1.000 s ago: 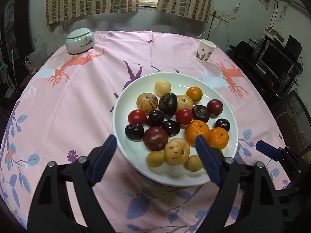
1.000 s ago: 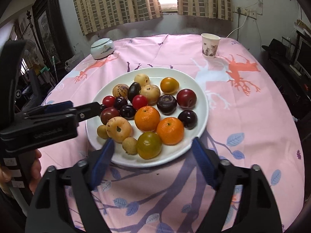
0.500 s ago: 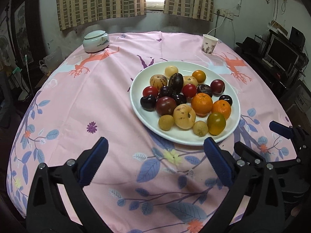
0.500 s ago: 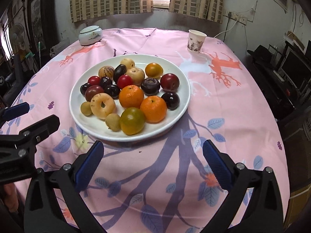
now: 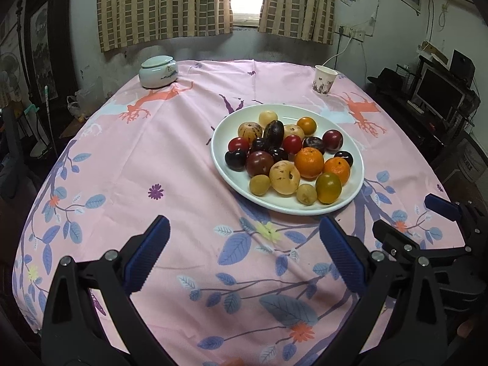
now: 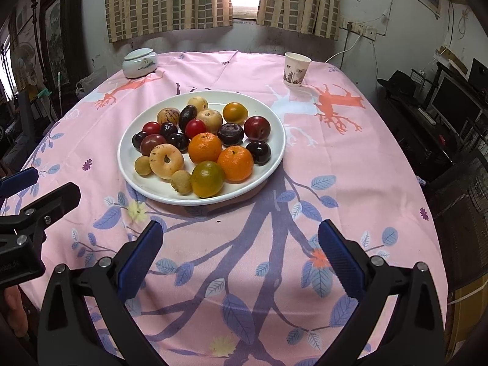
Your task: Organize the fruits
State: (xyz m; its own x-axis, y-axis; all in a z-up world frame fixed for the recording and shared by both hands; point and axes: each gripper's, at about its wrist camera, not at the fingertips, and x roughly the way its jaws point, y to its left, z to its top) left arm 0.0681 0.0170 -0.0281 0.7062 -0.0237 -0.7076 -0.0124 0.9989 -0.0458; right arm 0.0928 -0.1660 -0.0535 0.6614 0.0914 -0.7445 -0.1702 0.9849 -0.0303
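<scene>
A white plate (image 5: 231, 177) (image 6: 134, 180) on the pink tablecloth holds several fruits: two oranges (image 5: 308, 162) (image 6: 205, 147), dark plums (image 5: 259, 163), red ones, pale yellow ones and a green-orange one (image 6: 207, 178). My left gripper (image 5: 244, 253) hangs open over bare cloth, well short of the plate and to its left. My right gripper (image 6: 241, 253) is open too, over the cloth in front of the plate. Nothing lies between either pair of fingers. Each gripper shows at the edge of the other's view.
A lidded ceramic jar (image 5: 157, 71) (image 6: 139, 62) stands at the back left of the round table. A paper cup (image 5: 324, 80) (image 6: 296, 68) stands at the back right. Dark furniture with a monitor (image 6: 454, 100) lines the right wall.
Both grippers have drawn back from the plate toward the table's near edge, and their jaws have spread wider. The plate and fruits have not moved.
</scene>
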